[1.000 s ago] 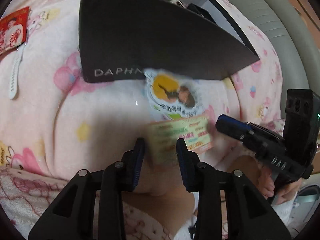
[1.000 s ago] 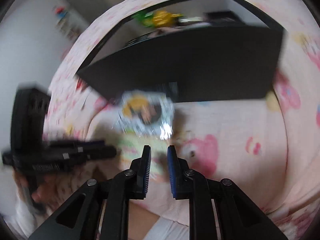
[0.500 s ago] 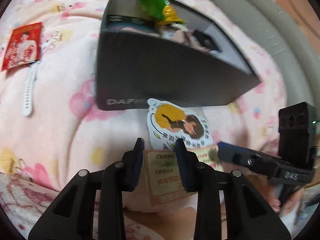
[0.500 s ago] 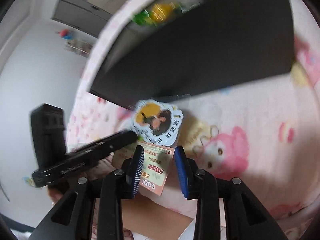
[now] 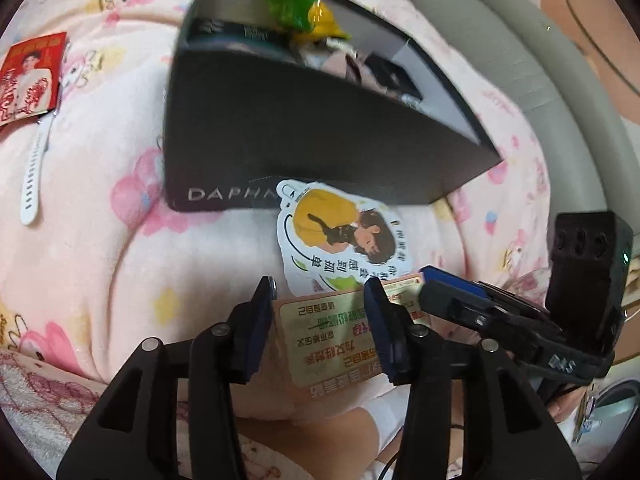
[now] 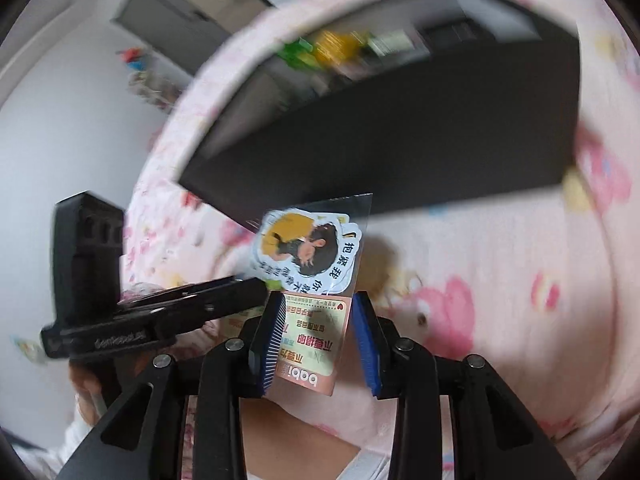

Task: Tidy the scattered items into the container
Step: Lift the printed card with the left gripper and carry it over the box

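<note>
A sticker pack in a clear sleeve, with a cartoon girl sticker point(image 5: 340, 236) and a pink backing card point(image 5: 332, 336), lies on the pink blanket in front of the black box point(image 5: 280, 128). It also shows in the right wrist view point(image 6: 308, 280). My left gripper point(image 5: 320, 320) is open, its fingers either side of the card. My right gripper point(image 6: 318, 334) is open with the card between its fingers; whether the pads touch it I cannot tell. The right gripper shows in the left wrist view point(image 5: 460, 304), its tip at the card's right edge. The box holds a green and yellow packet point(image 5: 304, 8) and dark items.
A red card point(image 5: 30, 76) and a white watch strap point(image 5: 36, 172) lie on the blanket at the left. A grey padded rail point(image 5: 500, 48) runs behind the box. The left gripper's body point(image 6: 132, 312) sits close on the left in the right wrist view.
Both grippers have closed in on the sticker pack. The right gripper has opened from nearly shut. The box looks lower and its inside shows more.
</note>
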Motion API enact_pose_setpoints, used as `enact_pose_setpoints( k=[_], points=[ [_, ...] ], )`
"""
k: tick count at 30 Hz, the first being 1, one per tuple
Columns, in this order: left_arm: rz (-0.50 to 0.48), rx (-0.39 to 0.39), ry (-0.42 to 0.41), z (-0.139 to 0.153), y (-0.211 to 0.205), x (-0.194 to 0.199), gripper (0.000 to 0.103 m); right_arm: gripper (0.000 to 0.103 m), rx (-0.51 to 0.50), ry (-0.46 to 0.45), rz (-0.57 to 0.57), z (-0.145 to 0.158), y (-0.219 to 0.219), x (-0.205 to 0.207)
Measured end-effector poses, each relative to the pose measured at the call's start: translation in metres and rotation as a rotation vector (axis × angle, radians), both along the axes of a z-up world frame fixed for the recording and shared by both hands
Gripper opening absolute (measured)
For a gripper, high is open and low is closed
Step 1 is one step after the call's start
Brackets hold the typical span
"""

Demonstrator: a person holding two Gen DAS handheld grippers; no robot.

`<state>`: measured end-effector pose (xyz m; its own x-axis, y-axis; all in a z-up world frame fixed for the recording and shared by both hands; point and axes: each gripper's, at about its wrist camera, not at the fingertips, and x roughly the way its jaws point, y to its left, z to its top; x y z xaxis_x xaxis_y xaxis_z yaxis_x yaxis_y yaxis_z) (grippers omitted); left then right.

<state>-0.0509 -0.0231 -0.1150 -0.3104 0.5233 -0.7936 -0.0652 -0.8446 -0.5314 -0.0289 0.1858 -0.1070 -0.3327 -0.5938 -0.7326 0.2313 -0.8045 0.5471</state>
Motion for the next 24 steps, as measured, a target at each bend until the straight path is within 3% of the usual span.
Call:
enact_pose_setpoints(
  k=[3, 6, 8, 10, 13, 18, 21, 24],
  points=[
    [-0.001, -0.029, -0.048, -0.007, 0.001, -0.003, 0.045, 0.036, 0.019, 0.008, -0.01, 0.0, 0.006, -0.001],
    [-0.014, -0.074, -0.059, -0.008, 0.007, -0.003, 0.045, 0.036, 0.044, -0.116, -0.075, -0.023, 0.01, -0.011],
    [-0.035, -0.115, -0.048, -0.006, 0.011, -0.001, 0.045, 0.036, 0.036, -0.153, -0.103, -0.03, 0.011, -0.013],
    [-0.056, -0.141, -0.043, -0.008, 0.016, -0.002, 0.045, 0.036, 0.073, -0.109, -0.102, -0.024, 0.007, -0.011],
    [-0.044, -0.12, -0.063, -0.011, 0.008, -0.007, 0.045, 0.036, 0.188, -0.039, 0.001, -0.02, -0.02, -0.006],
    [-0.048, -0.075, -0.012, -0.001, 0.004, 0.0, 0.045, 0.036, 0.173, -0.054, 0.066, -0.025, -0.026, -0.007],
    [-0.058, -0.062, 0.031, 0.01, 0.01, 0.004, 0.043, 0.036, 0.14, 0.025, 0.06, -0.004, -0.019, 0.0],
    [-0.071, -0.087, 0.102, 0.044, 0.013, 0.013, 0.043, 0.036, 0.138, 0.13, 0.043, 0.032, -0.013, 0.014]
  ],
)
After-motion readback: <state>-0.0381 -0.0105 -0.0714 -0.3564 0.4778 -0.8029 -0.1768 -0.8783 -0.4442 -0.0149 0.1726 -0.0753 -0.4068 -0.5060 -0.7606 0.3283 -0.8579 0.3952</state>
